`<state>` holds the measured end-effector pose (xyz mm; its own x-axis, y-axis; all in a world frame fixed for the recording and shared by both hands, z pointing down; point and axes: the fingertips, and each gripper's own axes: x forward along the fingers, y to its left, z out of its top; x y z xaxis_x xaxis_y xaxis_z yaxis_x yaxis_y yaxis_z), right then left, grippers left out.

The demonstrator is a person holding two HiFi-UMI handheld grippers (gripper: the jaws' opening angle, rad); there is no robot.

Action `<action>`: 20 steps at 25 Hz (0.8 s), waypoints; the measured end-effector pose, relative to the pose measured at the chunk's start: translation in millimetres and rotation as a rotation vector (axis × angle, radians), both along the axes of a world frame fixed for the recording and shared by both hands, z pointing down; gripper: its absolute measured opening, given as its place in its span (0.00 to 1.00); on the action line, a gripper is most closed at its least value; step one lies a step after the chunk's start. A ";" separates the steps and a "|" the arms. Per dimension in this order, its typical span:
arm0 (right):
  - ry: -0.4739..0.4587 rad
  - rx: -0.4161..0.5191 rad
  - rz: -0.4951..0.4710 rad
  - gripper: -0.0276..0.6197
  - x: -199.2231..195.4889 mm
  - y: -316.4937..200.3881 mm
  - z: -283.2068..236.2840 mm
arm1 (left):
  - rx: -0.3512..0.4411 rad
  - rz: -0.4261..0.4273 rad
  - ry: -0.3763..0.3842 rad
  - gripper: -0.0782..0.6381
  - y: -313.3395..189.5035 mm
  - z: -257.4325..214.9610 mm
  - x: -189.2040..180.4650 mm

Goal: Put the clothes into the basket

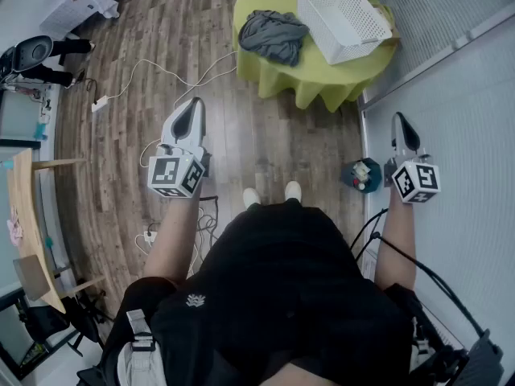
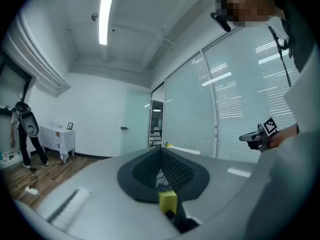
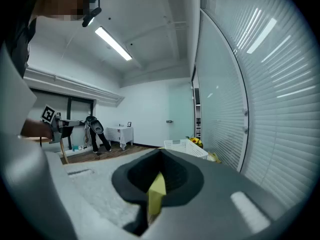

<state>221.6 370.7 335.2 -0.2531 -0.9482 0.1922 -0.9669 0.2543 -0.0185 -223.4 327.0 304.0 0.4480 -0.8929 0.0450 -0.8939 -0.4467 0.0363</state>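
A crumpled grey garment (image 1: 273, 34) lies on the round table with a green cloth (image 1: 322, 79), far ahead of me. Beside it on the right stands a white slatted basket (image 1: 342, 18), tilted; it also shows in the right gripper view as the basket (image 3: 186, 146). My left gripper (image 1: 193, 107) is held up over the wooden floor, well short of the table, jaws shut and empty. My right gripper (image 1: 400, 121) is raised next to the glass wall, also shut with nothing in it. Both point upward into the room.
A glass wall with blinds (image 1: 459, 71) runs along the right. A small teal object (image 1: 360, 174) sits on the floor by my right foot. White cables and a power strip (image 1: 100, 103) lie on the floor at left. A wooden table (image 1: 28, 223) stands far left.
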 end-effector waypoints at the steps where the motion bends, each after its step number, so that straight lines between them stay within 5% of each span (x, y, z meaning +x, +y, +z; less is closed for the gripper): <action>1: -0.010 -0.005 -0.003 0.04 0.0 0.3 1.6 | -0.008 -0.010 -0.010 0.12 0.9 0.2 -0.7; 20: -0.006 -0.007 -0.082 0.04 39.1 -65.7 12.3 | -0.011 -0.080 -0.023 0.12 -17.6 1.1 55.1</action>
<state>260.8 305.0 347.6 -0.3313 -0.9228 0.1968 -0.9426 0.3329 -0.0259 -168.3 309.4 305.0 0.3740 -0.9252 0.0645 -0.9274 -0.3735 0.0201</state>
